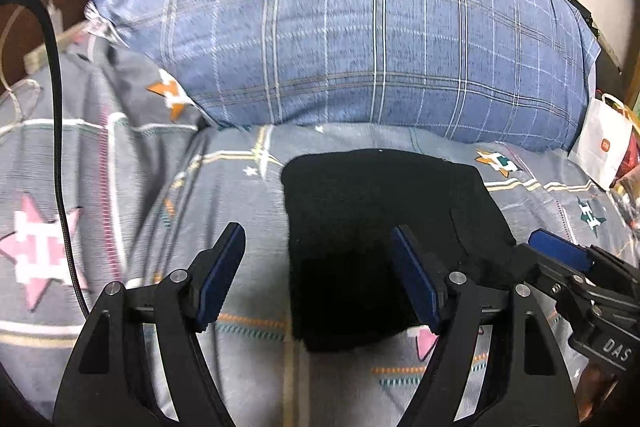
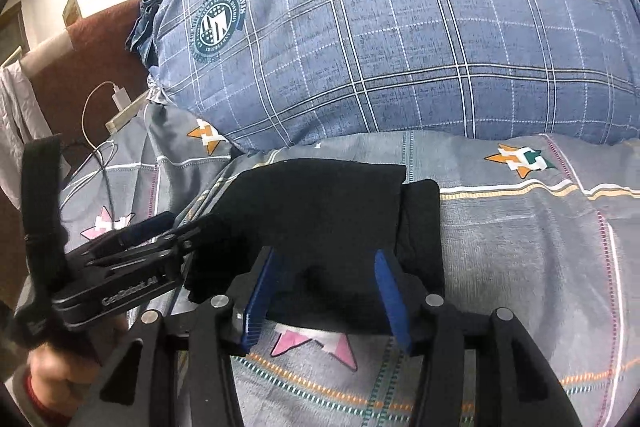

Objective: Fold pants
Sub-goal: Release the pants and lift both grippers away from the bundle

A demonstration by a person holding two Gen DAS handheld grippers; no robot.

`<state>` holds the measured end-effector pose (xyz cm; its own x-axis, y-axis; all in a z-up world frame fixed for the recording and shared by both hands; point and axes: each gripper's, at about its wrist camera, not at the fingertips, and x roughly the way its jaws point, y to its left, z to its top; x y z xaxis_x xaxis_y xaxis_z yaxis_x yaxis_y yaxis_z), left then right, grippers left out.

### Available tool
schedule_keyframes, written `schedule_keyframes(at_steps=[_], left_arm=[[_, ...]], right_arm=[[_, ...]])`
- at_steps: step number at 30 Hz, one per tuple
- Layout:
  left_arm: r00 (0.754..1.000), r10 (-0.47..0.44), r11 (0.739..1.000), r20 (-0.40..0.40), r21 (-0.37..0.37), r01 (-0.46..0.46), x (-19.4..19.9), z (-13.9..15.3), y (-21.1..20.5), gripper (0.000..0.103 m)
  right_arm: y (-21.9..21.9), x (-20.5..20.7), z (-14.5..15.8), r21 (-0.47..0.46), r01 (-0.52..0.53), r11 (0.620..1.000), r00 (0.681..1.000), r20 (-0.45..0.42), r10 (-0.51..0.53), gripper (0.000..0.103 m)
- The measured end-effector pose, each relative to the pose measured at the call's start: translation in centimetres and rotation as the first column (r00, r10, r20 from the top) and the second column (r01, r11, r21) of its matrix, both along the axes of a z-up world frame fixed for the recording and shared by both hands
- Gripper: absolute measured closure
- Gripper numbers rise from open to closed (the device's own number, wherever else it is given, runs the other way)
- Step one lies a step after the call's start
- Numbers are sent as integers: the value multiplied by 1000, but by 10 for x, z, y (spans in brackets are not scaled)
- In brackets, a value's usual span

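The black pants [image 1: 380, 227] lie folded into a compact rectangle on the grey patterned bed sheet [image 1: 120, 227]; they also show in the right wrist view [image 2: 320, 211]. My left gripper [image 1: 320, 247] is open and empty, hovering over the bundle's near left edge. My right gripper [image 2: 326, 267] is open and empty just above the bundle's near edge. The right gripper shows at the right of the left wrist view [image 1: 560, 255]. The left gripper shows at the left of the right wrist view [image 2: 160, 231].
A large blue plaid pillow [image 1: 360, 27] lies right behind the pants. A white paper bag [image 1: 604, 143] stands at the far right. A black cable [image 1: 56, 107] hangs at the left. A white charger and cord [image 2: 118, 97] lie by the bed's left edge.
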<state>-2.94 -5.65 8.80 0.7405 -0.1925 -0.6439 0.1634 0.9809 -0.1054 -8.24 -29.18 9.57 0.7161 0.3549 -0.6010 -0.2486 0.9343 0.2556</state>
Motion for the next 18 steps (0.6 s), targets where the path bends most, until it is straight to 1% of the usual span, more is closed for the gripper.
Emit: schedule_keyframes(at_steps=[2, 6, 10, 15, 18], left_arm=[[1000, 5, 1000, 12, -6, -5, -11, 5, 5, 27], [1000, 18, 1000, 11, -17, -18, -25, 10, 12, 27], [999, 38, 999, 26, 4, -38, -39, 12, 16, 27], [999, 44, 999, 16, 30, -44, -50, 12, 17, 27], [999, 43, 999, 18, 24, -44, -57, 12, 17, 27]], right_arm=[[3, -5, 2, -5, 5, 1000, 1000, 3, -5, 53], [7, -13, 6, -8, 14, 1000, 1000, 11, -14, 52], [13, -23, 8, -12, 14, 1000, 1000, 15, -13, 51], [17, -31, 8, -19, 7, 1000, 1000, 14, -7, 50], [16, -36, 9, -16, 8, 1000, 1000, 17, -8, 49]])
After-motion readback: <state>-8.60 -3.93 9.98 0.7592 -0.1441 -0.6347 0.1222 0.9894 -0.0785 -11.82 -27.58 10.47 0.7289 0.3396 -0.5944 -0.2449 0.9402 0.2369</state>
